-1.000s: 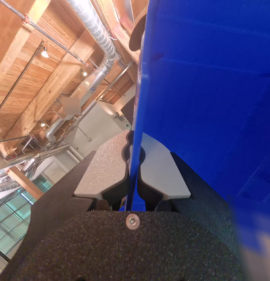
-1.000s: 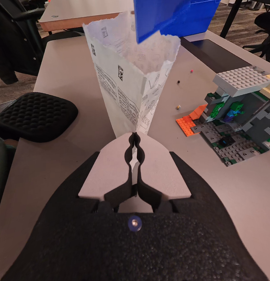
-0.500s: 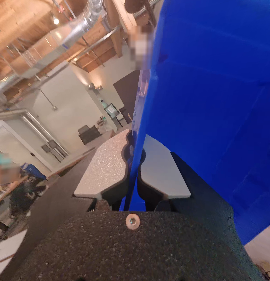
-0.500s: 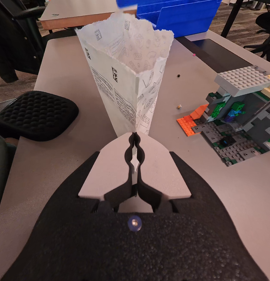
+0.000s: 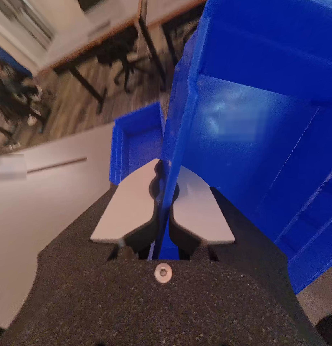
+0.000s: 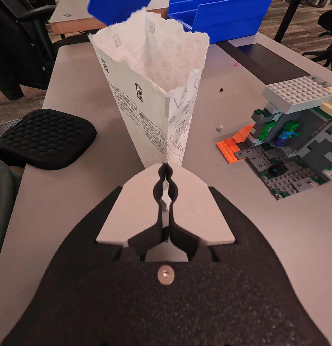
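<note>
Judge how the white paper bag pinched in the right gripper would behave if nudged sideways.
The paper bag is probably floppy and light: thin paper with a ragged torn rim. Pinched only at one folded edge by the right gripper, it would likely swing or crease rather than resist. Its open mouth could easily collapse.

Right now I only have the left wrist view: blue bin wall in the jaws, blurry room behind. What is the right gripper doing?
Observer: The right gripper is shut on the bottom corner of a white paper bag, which stands open-topped above the grey table.
Operator: Where is my bin relative to that bag?
Observer: A corner of the blue bin hangs just above the bag's torn mouth, toward its left side.
Operator: Anything else on the table?
Observer: A brick model on grey plates sits right of the bag, with a few loose small pieces between them.
</note>
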`<action>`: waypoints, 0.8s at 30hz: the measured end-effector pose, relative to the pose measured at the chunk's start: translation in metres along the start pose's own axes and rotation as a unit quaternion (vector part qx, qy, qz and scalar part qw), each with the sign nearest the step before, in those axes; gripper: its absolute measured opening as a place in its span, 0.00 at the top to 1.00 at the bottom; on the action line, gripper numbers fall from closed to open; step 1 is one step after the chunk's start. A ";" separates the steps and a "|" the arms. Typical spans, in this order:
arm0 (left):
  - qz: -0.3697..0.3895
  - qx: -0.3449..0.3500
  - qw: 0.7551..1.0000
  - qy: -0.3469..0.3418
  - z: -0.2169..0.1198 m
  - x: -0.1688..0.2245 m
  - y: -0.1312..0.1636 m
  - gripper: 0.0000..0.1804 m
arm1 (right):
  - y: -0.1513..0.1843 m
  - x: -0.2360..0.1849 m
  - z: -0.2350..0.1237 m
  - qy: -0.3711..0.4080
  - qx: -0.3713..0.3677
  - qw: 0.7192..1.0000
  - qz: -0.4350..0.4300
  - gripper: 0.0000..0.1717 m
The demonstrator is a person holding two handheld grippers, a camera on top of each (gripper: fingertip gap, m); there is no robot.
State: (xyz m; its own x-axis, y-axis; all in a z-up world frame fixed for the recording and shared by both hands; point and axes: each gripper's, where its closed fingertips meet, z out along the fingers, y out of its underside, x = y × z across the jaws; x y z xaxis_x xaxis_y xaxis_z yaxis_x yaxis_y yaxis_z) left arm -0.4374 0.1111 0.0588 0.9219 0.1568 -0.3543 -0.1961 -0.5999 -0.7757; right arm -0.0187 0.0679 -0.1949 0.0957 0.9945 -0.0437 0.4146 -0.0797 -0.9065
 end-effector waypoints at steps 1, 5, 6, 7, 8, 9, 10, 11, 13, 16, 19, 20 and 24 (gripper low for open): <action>-0.011 -0.032 0.999 0.005 0.012 -0.009 0.021 0.96 | 0.000 0.000 0.000 0.000 -0.001 1.000 -0.001 1.00; -0.059 -0.150 0.987 0.023 0.055 -0.039 0.107 0.96 | 0.001 -0.001 -0.001 0.000 -0.003 1.000 0.000 1.00; -0.074 -0.177 0.981 0.024 0.064 -0.046 0.128 0.96 | 0.001 -0.001 -0.002 0.000 -0.004 1.000 -0.001 1.00; -0.090 -0.203 0.975 0.027 0.072 -0.053 0.149 0.96 | 0.002 -0.001 -0.002 0.000 -0.004 1.000 -0.002 1.00; -0.103 -0.228 0.968 0.029 0.078 -0.059 0.170 0.96 | 0.002 -0.002 -0.002 -0.001 -0.005 1.000 -0.003 1.00; -0.119 -0.251 0.960 0.030 0.084 -0.064 0.190 0.96 | 0.002 -0.002 -0.003 -0.002 -0.006 1.000 -0.004 1.00; -0.134 -0.271 0.953 0.033 0.089 -0.069 0.208 0.96 | 0.002 -0.003 -0.003 -0.002 -0.006 1.000 -0.005 1.00; -0.147 -0.286 0.946 0.033 0.094 -0.075 0.225 0.96 | 0.002 -0.003 -0.003 -0.002 -0.007 1.000 -0.006 1.00; -0.174 -0.315 0.933 0.030 0.100 -0.085 0.254 0.96 | 0.003 -0.003 -0.005 -0.001 -0.010 1.000 -0.009 1.00; -0.214 -0.331 0.918 0.041 0.107 -0.093 0.281 0.97 | 0.004 -0.003 -0.006 -0.003 -0.012 1.000 -0.014 1.00; -0.244 -0.343 0.906 0.046 0.112 -0.100 0.304 0.97 | 0.004 -0.002 -0.006 -0.007 -0.014 1.000 -0.012 1.00; -0.250 -0.337 0.907 0.039 0.115 -0.105 0.308 0.96 | 0.004 -0.002 -0.006 -0.008 -0.014 1.000 -0.011 1.00; -0.270 -0.299 0.915 0.016 0.121 -0.122 0.308 0.89 | 0.004 -0.002 -0.006 -0.011 -0.013 1.000 -0.008 1.00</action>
State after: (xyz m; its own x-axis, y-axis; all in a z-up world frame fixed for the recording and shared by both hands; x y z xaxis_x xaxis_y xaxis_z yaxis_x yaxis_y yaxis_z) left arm -0.6509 0.0017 -0.2000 0.8418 0.5394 0.0182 0.4992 -0.7653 -0.4063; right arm -0.0115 0.0654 -0.1963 0.0698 0.9968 -0.0391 0.4397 -0.0660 -0.8957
